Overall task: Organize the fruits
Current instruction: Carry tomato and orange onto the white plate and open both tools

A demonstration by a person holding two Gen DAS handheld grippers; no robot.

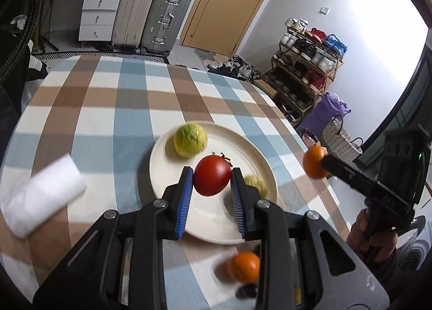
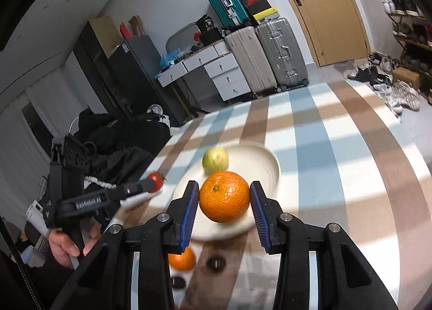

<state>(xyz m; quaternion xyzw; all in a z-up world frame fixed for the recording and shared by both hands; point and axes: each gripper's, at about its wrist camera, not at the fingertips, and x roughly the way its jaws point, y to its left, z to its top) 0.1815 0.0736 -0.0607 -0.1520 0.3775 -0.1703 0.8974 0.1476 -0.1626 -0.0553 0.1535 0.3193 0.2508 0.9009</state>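
My left gripper is shut on a red tomato and holds it above a cream plate. Two yellow-green fruits lie on the plate, one at the far left, one partly hidden behind the right finger. My right gripper is shut on an orange above the plate's near edge; it shows at the right of the left wrist view. A second orange lies on the checked tablecloth in front of the plate, also in the right wrist view.
A white paper roll lies on the table at the left. Small dark round objects sit on the cloth near the second orange. Suitcases, drawers and a shoe rack stand beyond the table edge.
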